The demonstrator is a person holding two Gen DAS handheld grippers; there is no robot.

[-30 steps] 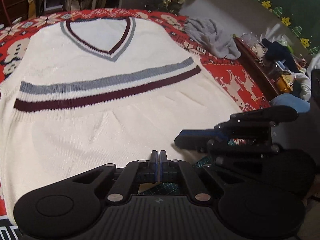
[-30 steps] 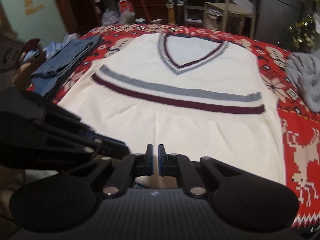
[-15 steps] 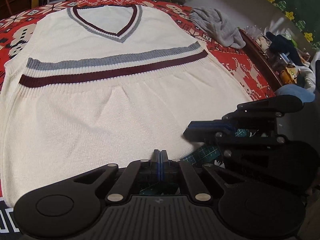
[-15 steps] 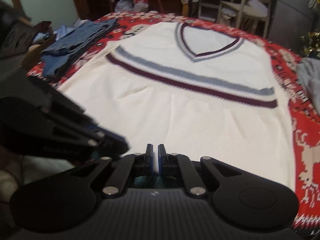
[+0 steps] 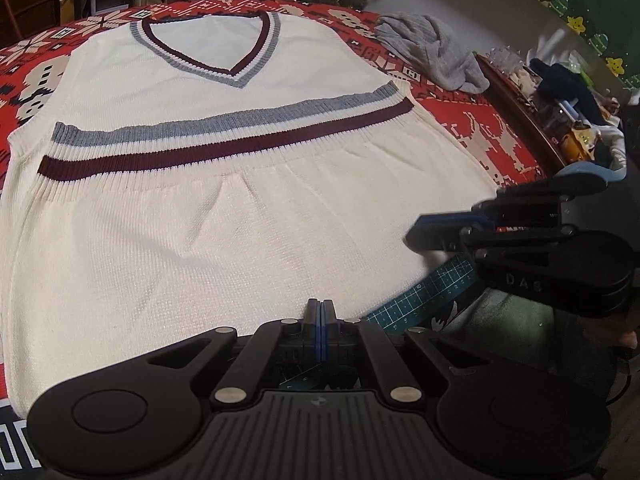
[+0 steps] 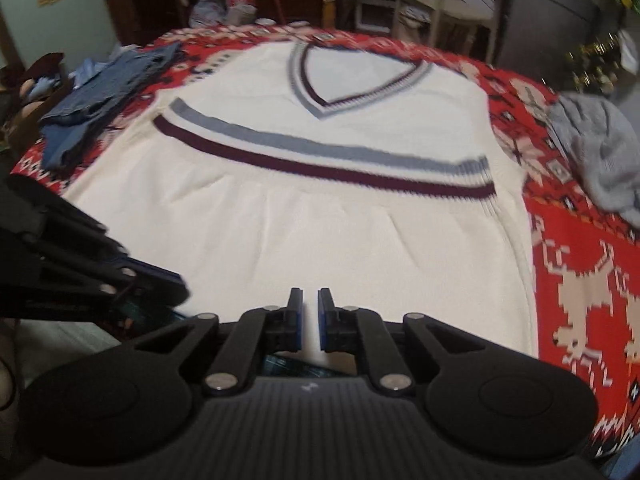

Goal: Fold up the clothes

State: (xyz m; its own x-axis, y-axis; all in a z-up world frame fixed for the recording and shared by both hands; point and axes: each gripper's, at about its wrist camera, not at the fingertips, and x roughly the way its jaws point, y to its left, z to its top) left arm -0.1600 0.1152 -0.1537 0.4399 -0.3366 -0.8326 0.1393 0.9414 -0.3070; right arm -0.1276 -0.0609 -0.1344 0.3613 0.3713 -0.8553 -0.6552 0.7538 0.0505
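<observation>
A cream knit vest [image 5: 240, 240] with a V-neck and grey and maroon stripes lies flat on the red patterned cloth [image 5: 480, 128], neck away from me. My left gripper [image 5: 320, 312] is shut at the vest's near edge, and no cloth shows between its pads. To its right, my right gripper [image 5: 416, 232] hovers sideways over the vest's near right corner. In the right wrist view the vest [image 6: 320, 220] fills the middle. There my right gripper [image 6: 310, 312] stands narrowly open above the near edge, holding nothing. My left gripper [image 6: 176, 292] is a dark blur at the left.
A crumpled grey garment [image 5: 432, 52] lies beyond the vest's right shoulder. Folded blue jeans [image 6: 100, 100] sit off its left side. A green cutting mat [image 5: 432, 292] shows under the near edge. A cluttered shelf [image 5: 560, 92] borders the table's right side, and chairs [image 6: 440, 8] stand behind.
The right gripper's jaws have parted slightly. Both grippers have shifted a little along the vest's near edge. The vest lies as before.
</observation>
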